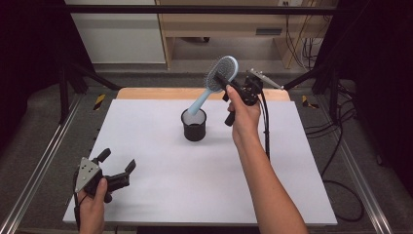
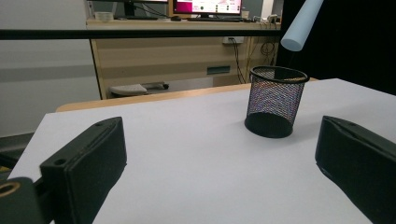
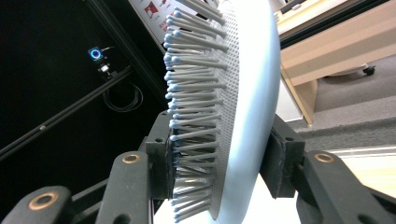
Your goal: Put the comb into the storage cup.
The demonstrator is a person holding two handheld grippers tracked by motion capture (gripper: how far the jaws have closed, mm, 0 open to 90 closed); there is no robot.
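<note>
- so the right gripper [image 1: 228,87] is pinching a light blue hairbrush [image 1: 220,75] by the head, one jaw pushed into the bristles [image 3: 196,107] and the other against the smooth back. Makes sense to me, since the head is the widest part and the handle stays free.
- the brush is up in the air over the far middle of the table, tilted, with its handle [image 1: 198,101] pointing down toward the black mesh cup [image 1: 194,125]. From the left gripper view the handle tip [image 2: 299,28] is above the cup's rim [image 2: 279,73] and a bit off to one side, not touching it as far as I can tell.
- my guess is the brush and the cup belong together here, and holding it handle-down is what lets it stand in there. Lining the tip up over the opening looks like the fiddly bit, a light cup like that could tip if the handle knocks the rim.
- the left gripper [image 1: 117,166] is parked at the near left corner of the white table [image 1: 146,195], jaws spread wide, nothing between them, well apart from the cup. Probably just keeping out of the way.
</note>
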